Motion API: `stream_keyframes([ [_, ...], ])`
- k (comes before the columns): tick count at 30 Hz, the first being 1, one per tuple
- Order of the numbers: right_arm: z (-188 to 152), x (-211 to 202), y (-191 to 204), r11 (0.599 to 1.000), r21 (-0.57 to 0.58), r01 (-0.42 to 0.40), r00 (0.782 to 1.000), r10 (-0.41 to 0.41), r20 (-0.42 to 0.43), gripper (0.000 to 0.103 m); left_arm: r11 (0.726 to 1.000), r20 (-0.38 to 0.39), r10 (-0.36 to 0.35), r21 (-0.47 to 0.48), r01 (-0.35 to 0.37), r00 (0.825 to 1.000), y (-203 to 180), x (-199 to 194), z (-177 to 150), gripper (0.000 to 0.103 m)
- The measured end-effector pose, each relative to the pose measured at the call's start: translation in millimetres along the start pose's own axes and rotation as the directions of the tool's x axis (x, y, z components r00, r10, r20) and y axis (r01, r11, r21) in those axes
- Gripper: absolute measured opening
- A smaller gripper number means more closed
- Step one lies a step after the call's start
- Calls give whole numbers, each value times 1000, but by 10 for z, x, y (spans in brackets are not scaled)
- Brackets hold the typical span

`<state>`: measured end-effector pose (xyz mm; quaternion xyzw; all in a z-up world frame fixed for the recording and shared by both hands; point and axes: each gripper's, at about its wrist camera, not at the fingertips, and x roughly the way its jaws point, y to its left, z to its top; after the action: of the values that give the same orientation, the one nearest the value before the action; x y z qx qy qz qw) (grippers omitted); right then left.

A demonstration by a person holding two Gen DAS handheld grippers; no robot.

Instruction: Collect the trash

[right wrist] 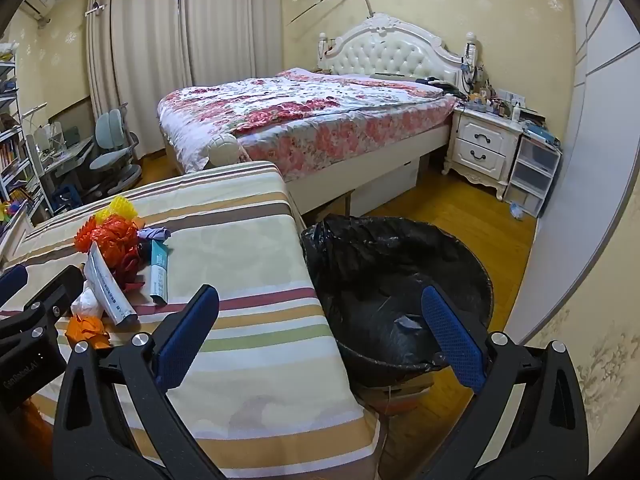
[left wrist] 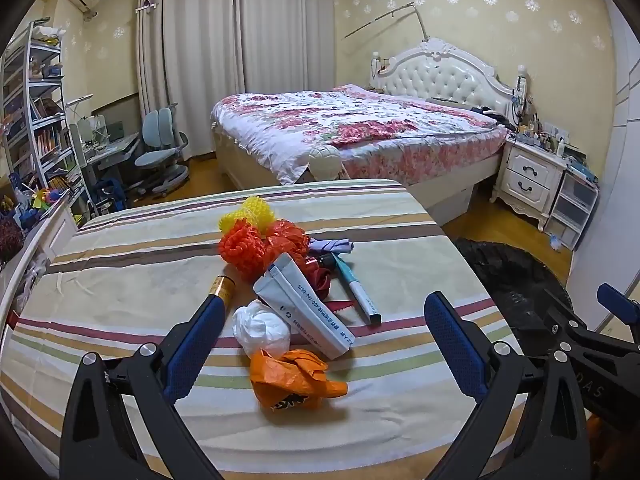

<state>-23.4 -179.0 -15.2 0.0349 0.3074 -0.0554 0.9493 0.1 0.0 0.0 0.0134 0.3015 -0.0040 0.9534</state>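
Orange bag [left wrist: 294,376] lies between the wide-spread left tool [left wrist: 324,340]; right tool [right wrist: 320,332], also wide, holds nothing beside the bin [right wrist: 400,280].

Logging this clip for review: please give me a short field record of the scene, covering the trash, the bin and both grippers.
setting: bedroom, striped mattress in the foreground
trash pile: orange bag, white wad, grey pouch, marker, orange mesh ball, yellow mesh ball
bin: black-lined trash bin on the floor beside the mattress
left gripper: open, holding nothing, pile ahead of it
right gripper: open, holding nothing, aimed at the mattress edge and bin
progress: all listed trash on the mattress
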Motion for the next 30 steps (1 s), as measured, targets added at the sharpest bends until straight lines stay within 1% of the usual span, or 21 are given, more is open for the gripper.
stream_keyframes([
  [12, 6, -40, -13, 1000, 1, -4, 1000, 4, 6, 99, 1000, 9, 1, 5, -1, 1000, -2, -3, -1, 97],
  [13, -16, -79, -57, 1000, 1, -4, 1000, 4, 7, 99, 1000, 10, 2, 6, -2, 1000, -3, -4, -2, 97],
  [28, 53, -115, -129, 1000, 6, -1, 1000, 1, 11, 99, 1000, 9, 5, 6, -5, 1000, -1, -2, -1, 97],
  [30, 78, -169, -164, 1000, 11, 0, 1000, -1, 12, 99, 1000, 9, 4, 5, -4, 1000, -1, -2, 0, 97],
])
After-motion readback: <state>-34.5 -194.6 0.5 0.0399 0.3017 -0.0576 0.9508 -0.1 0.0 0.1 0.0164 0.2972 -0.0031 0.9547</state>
